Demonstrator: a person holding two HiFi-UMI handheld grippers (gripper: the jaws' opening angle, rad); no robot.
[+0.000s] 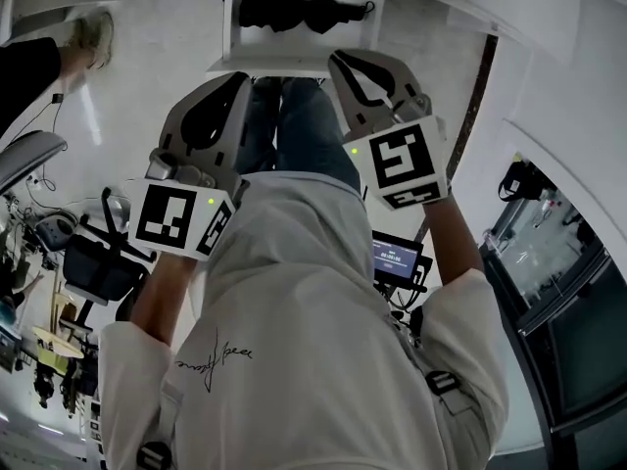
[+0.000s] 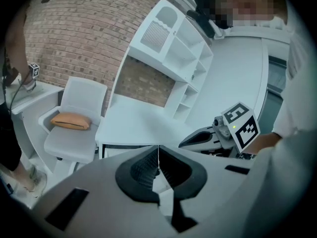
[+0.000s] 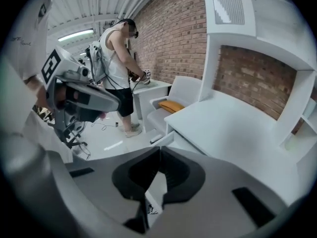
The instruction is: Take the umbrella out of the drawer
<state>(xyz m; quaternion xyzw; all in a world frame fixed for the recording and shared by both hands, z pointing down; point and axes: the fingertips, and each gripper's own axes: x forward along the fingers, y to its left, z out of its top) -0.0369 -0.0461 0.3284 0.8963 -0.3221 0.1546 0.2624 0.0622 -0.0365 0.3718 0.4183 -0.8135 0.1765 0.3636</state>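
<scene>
– Two tongs, one in each hand. What are they doing?

– Nothing is held. The left gripper [image 1: 241, 79] has its jaws pressed together, pad against pad, with only a hairline seam between them. The right gripper [image 3: 158, 153] is the same: closed tight on nothing.

– And the umbrella?

– The umbrella [image 1: 299, 10] is folded up, black, and lies across the inside of the open drawer [image 1: 235, 37]. It sits towards the back, its length running side to side.

– Are the tongs near it?

– Both point at the drawer from the person's side, held out over the legs, below the white hoodie [image 1: 294, 311]. They are side by side with a gap between them. The right one reaches a little further, its tip about at the drawer's near edge; I can't tell whether it touches. Neither one is on the umbrella.

– What else is around?

– There's a white desk [image 2: 138, 123] with shelves rising behind it, against a brick wall [image 2: 84, 33]. Beside the desk stands a white chair [image 2: 74, 145] with an orange cushion [image 2: 71, 120] on the seat. A second person [image 3: 116, 63] stands further off, by the wall.
</scene>
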